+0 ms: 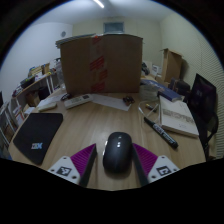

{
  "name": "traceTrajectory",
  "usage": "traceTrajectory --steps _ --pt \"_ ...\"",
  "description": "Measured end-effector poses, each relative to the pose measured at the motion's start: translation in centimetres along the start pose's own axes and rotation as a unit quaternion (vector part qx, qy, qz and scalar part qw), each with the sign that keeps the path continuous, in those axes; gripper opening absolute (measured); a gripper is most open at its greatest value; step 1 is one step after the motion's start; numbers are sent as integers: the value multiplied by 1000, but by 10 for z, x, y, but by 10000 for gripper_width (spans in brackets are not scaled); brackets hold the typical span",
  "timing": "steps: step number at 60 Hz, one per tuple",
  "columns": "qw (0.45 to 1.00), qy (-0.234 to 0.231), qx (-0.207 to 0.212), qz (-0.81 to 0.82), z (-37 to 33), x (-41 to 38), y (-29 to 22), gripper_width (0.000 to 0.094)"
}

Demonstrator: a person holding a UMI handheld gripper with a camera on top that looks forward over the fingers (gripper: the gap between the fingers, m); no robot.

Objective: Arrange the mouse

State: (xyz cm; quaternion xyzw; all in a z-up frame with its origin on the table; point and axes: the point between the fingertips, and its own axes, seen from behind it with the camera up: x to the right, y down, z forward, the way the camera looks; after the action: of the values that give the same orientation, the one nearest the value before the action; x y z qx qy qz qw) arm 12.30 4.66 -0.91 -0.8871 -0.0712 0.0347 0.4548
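- Mouse [117, 152], black and rounded, is seen lying on the wooden desk [95, 125], between the two fingers of the gripper [115, 166]
- The gripper is held open: a purple pad [84, 160] is seen at 9 o'clock of the mouse and the other at 3 o'clock, with a narrow strip of desk visible at each side, so nothing is gripped
- The mouse's weight is borne by the desk, not by the fingers
- A black mouse mat [37, 136] with white lettering is laid flat at 10 o'clock of the mouse, well apart from it
- A large cardboard box [100, 63], marked with red, is set upright at 12 o'clock, at the far side of the desk
- A white keyboard [78, 100] is placed just in front of the box, at 11 o'clock of the mouse
- An open book [179, 116] is spread at 2 o'clock, near the desk's edge
- A dark slim remote-like object [161, 131] is laid aslant between the book and the mouse; what it is cannot be told exactly
- A black chair [204, 103] is seen beyond the book, at 2 o'clock
- A cluttered side desk is seen at 10 o'clock, beyond the mat; its items cannot be told apart
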Motion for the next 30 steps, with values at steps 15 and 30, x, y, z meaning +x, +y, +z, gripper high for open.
traceTrajectory --steps 15,30 --pt "997 25 -17 64 4 4 -4 371" --pt "990 48 82 99 -57 -29 -138 338"
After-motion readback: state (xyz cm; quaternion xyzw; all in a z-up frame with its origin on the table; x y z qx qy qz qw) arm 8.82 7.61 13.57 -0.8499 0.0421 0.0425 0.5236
